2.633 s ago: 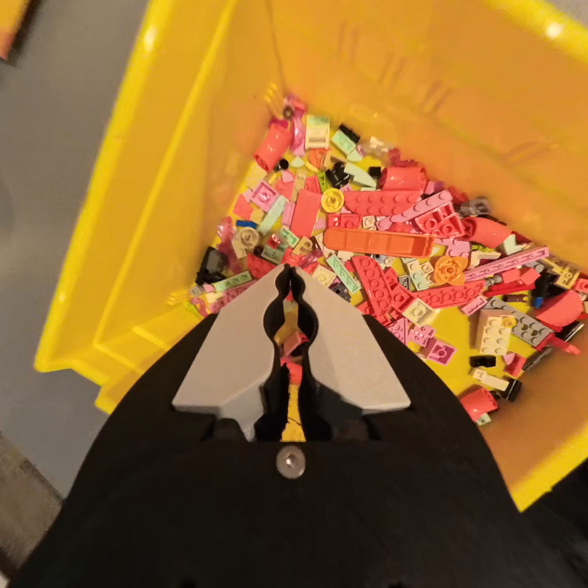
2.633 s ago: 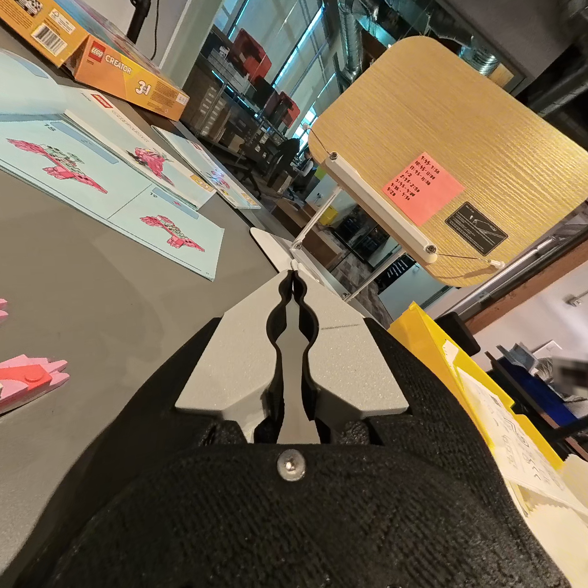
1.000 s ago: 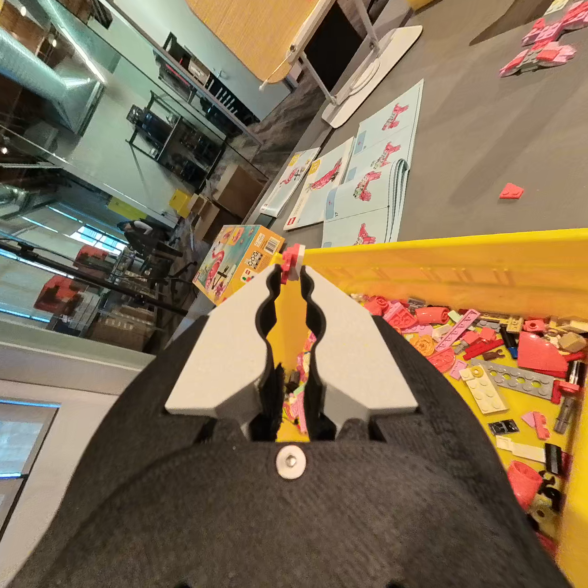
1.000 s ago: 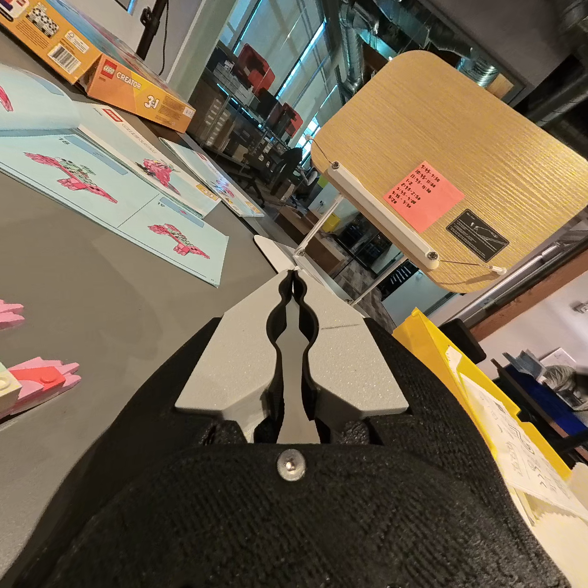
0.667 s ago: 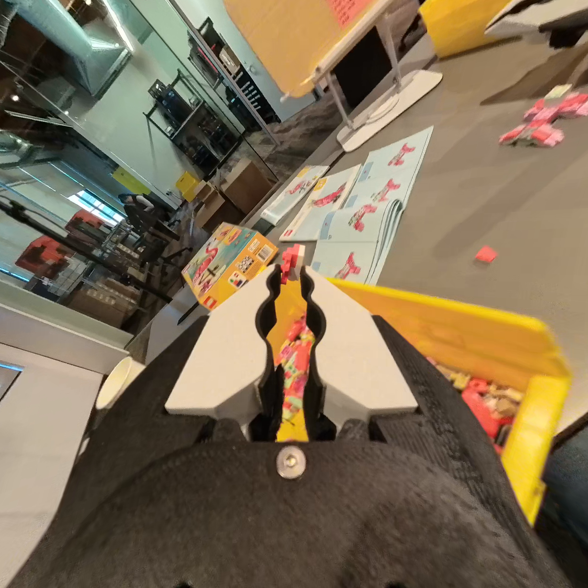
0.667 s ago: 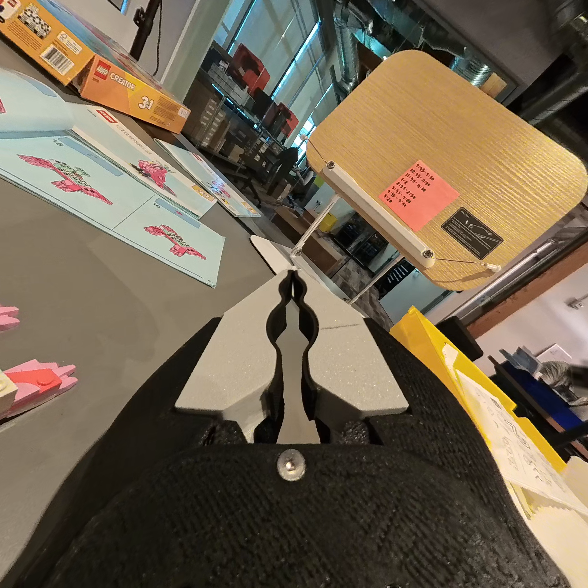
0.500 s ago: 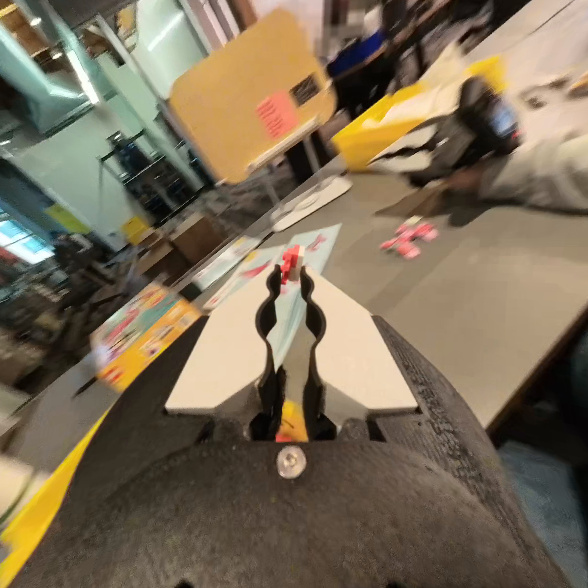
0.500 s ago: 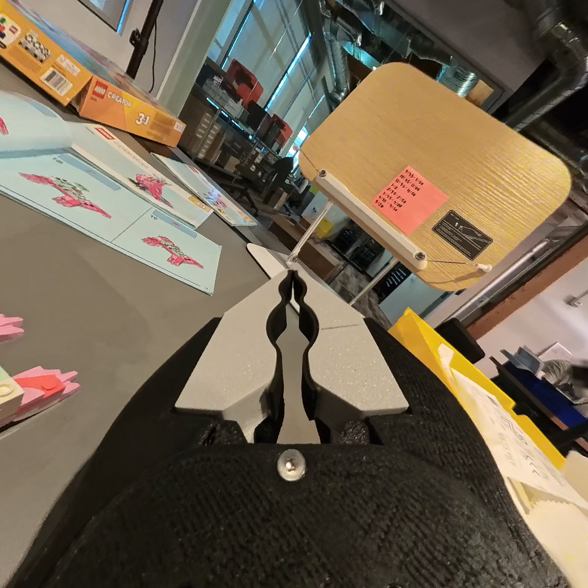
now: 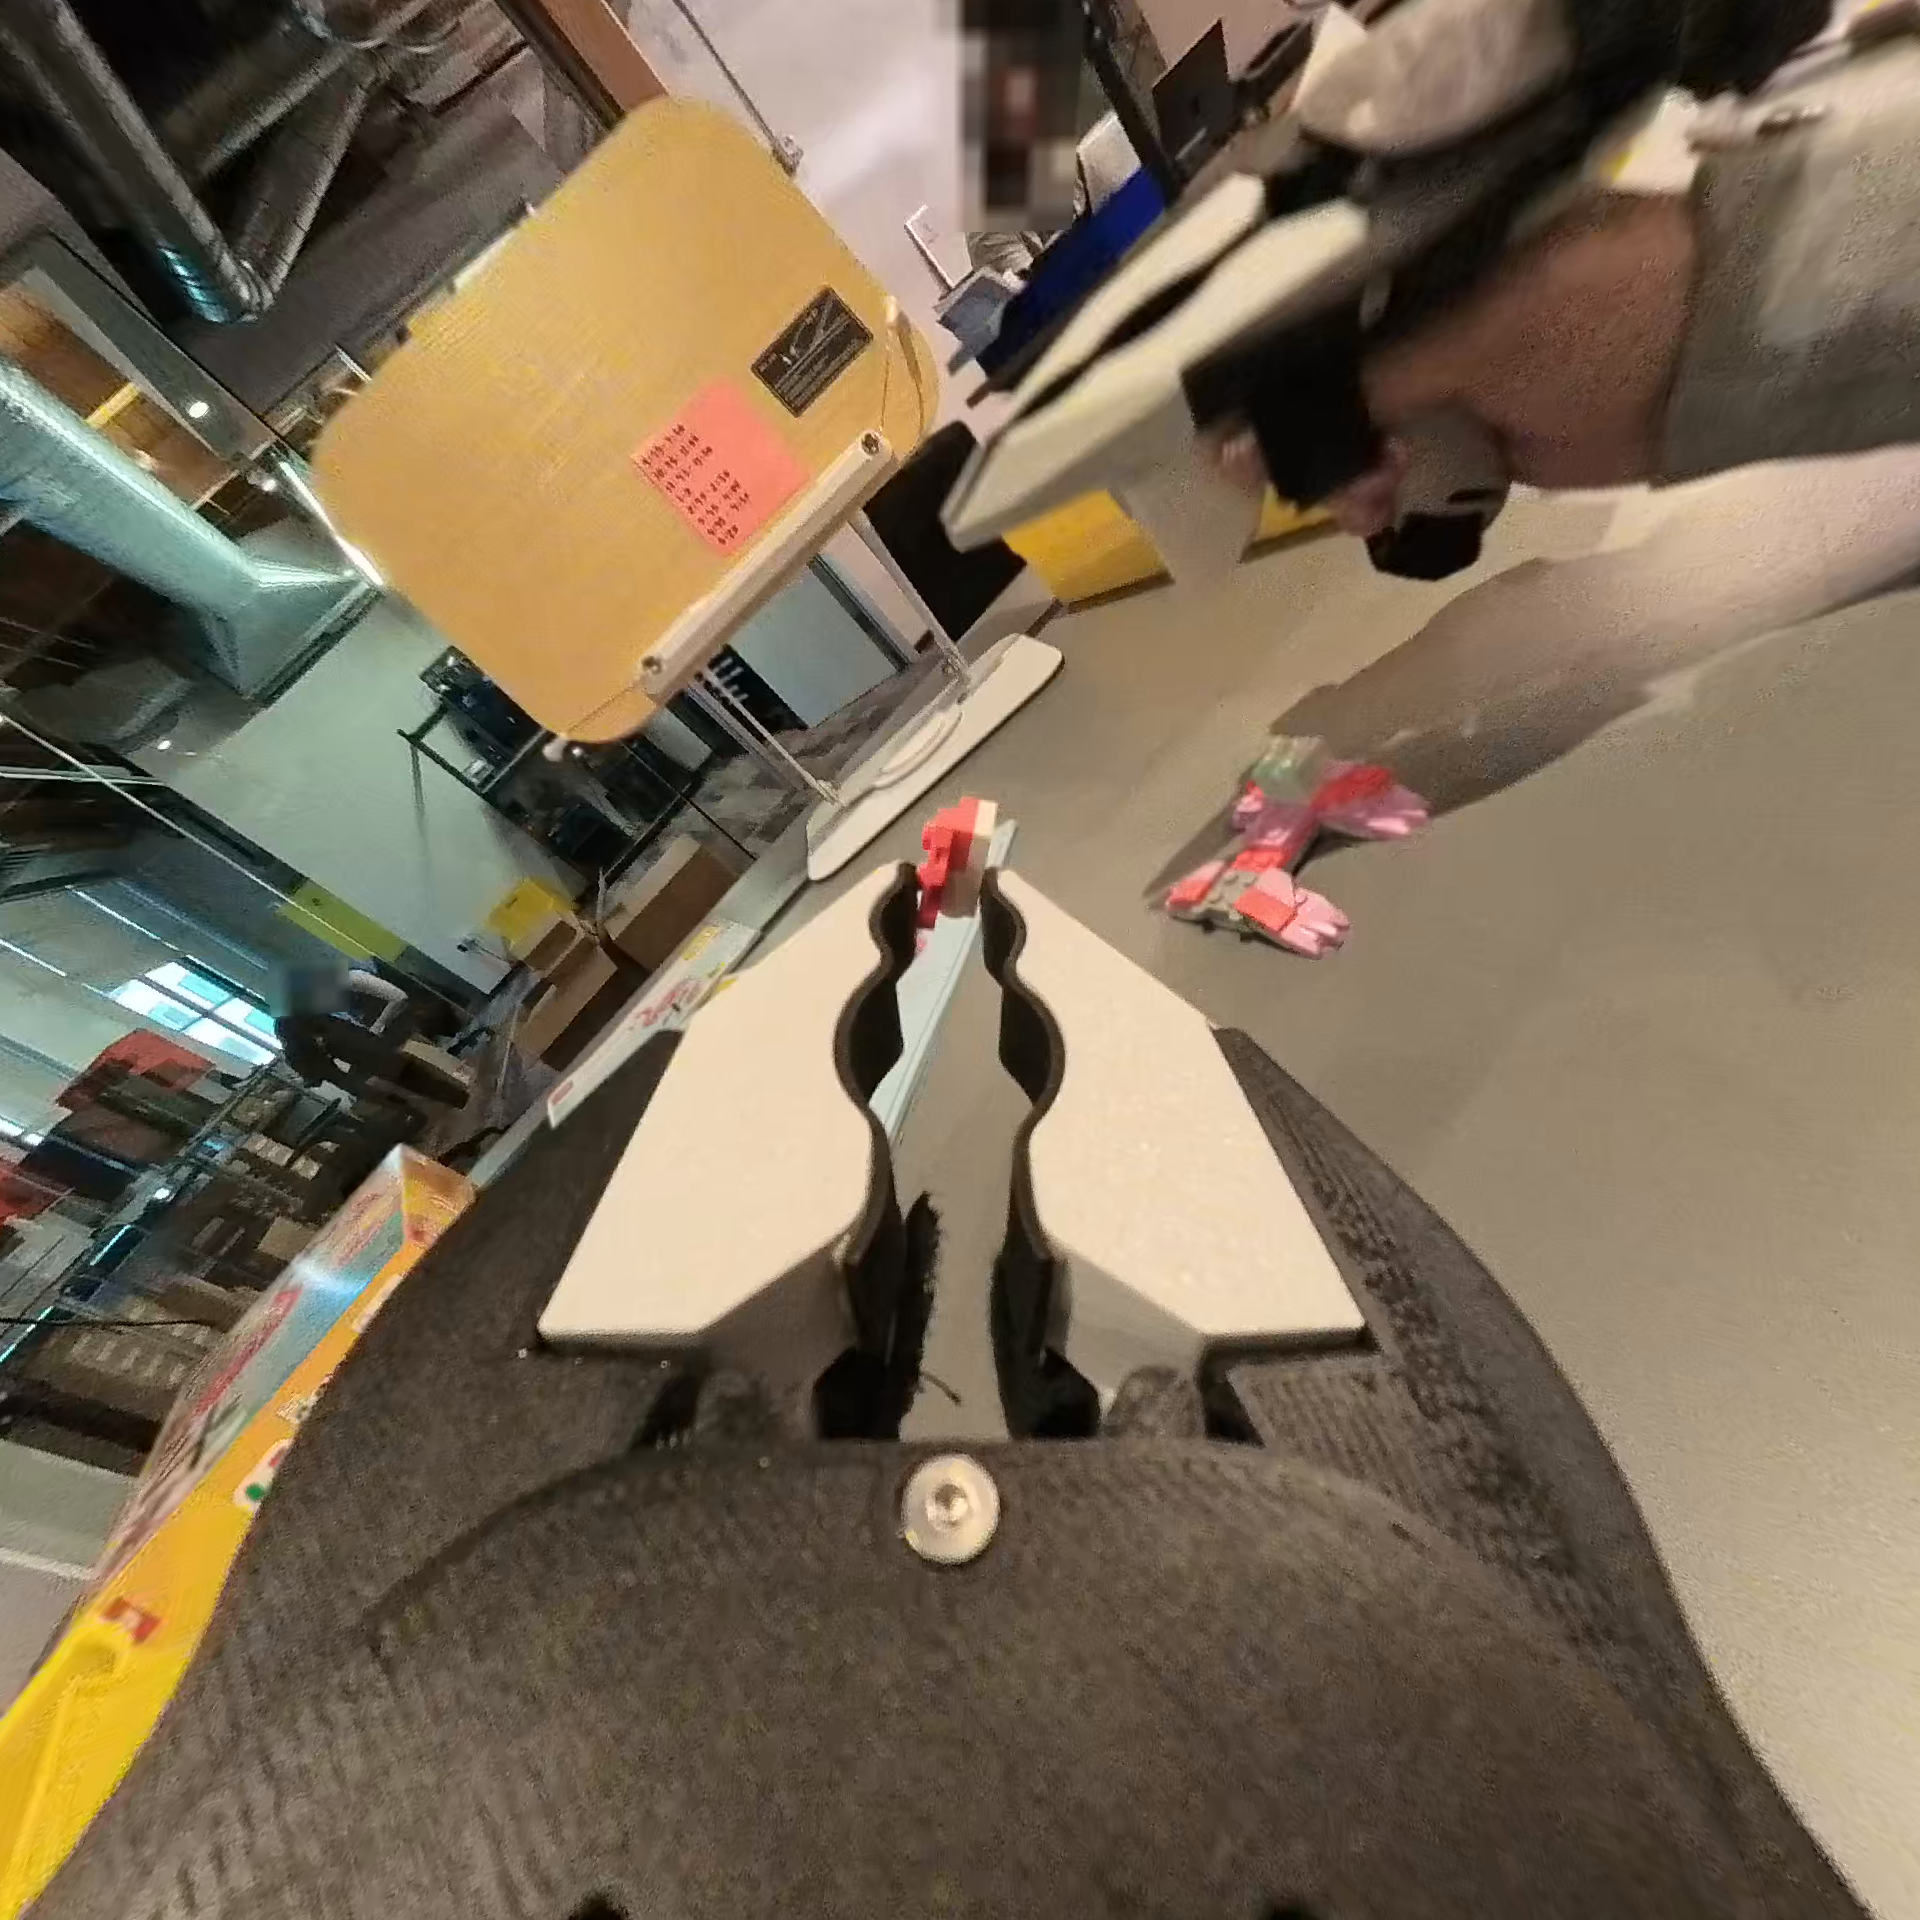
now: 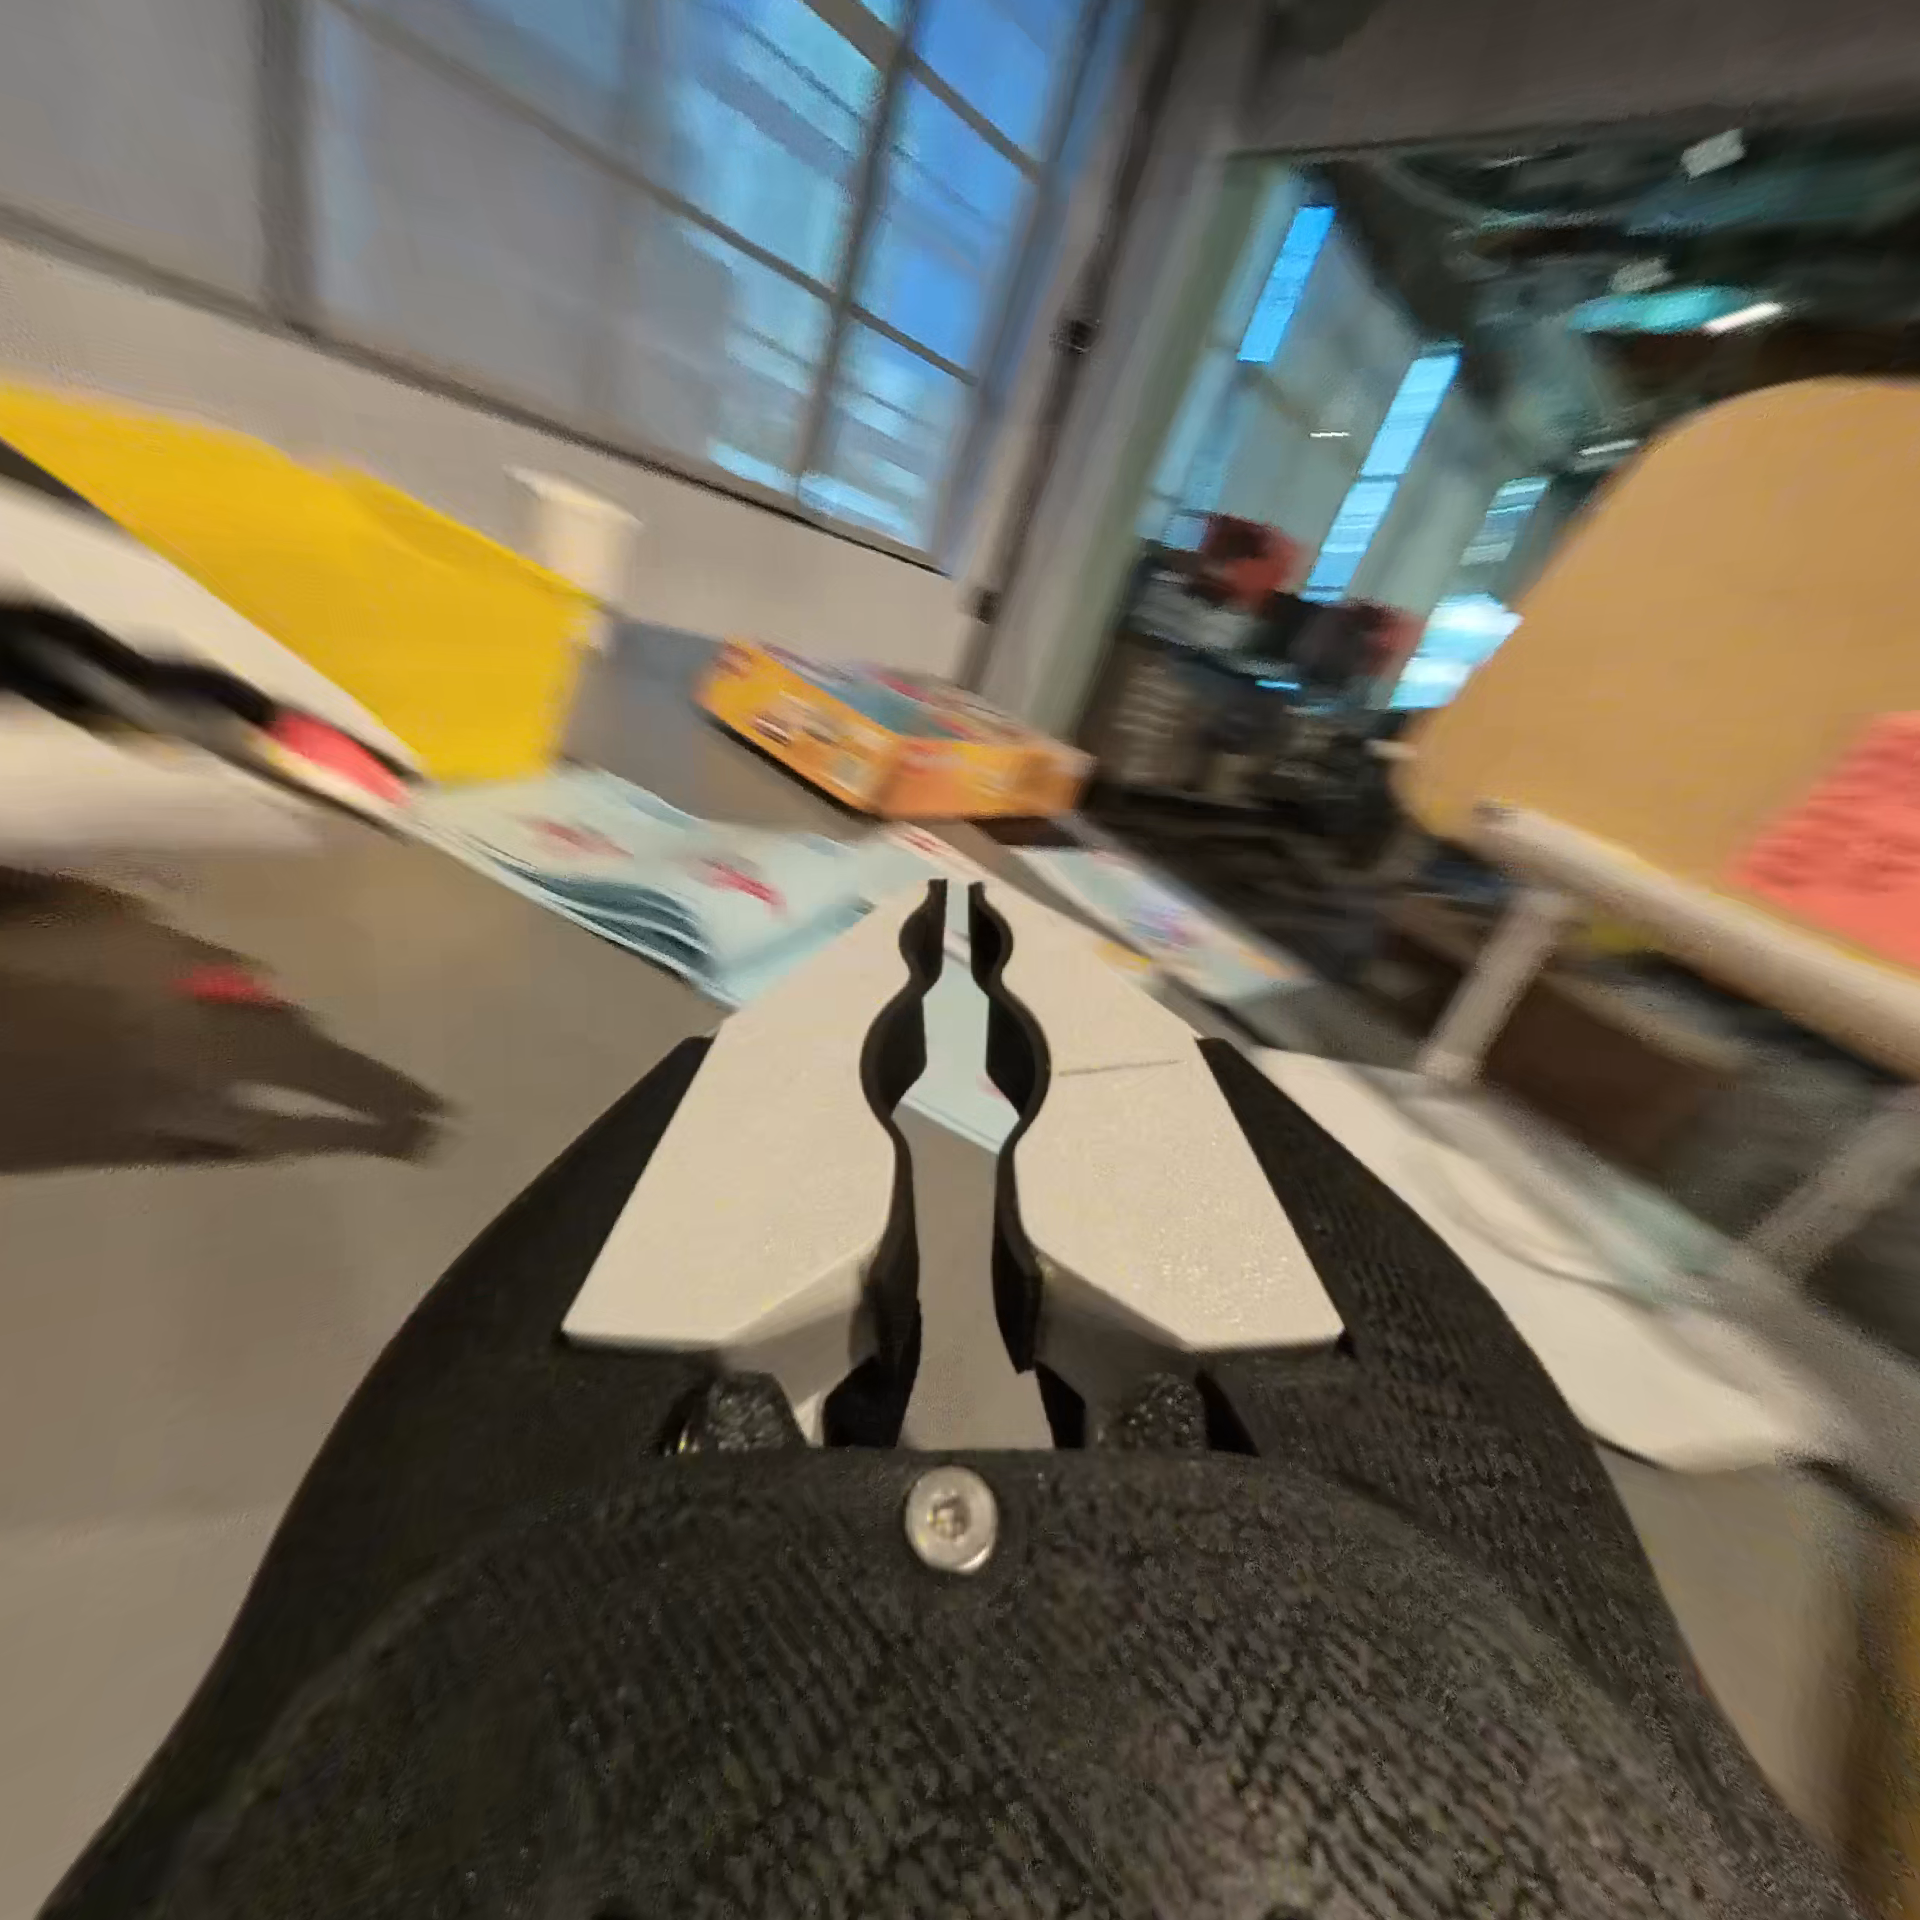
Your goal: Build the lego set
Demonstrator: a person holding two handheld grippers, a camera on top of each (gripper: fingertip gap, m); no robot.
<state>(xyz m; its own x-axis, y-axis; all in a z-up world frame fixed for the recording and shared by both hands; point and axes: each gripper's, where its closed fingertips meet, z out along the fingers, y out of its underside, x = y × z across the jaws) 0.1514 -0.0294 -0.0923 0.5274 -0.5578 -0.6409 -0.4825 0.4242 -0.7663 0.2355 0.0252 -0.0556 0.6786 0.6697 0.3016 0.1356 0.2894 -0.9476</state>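
Observation:
My left gripper is shut on a small red and white lego piece, held at its tips above the grey table. A partly built pink lego model lies on the table ahead and to the right. My right gripper is empty, its jaws parted by a narrow gap. It also shows in the left wrist view at the upper right, held in a hand above the model. The right wrist view is motion-blurred.
A yellow bin, an orange lego box and open light-blue instruction booklets lie on the table. A small red piece lies loose. A wooden board on a white stand is behind. My right fingertips sit around 12 cm from my left ones.
My left gripper took a red and white piece out of the yellow bin and swung it over the table toward the pink model. My right gripper swung left and its jaws parted slightly.

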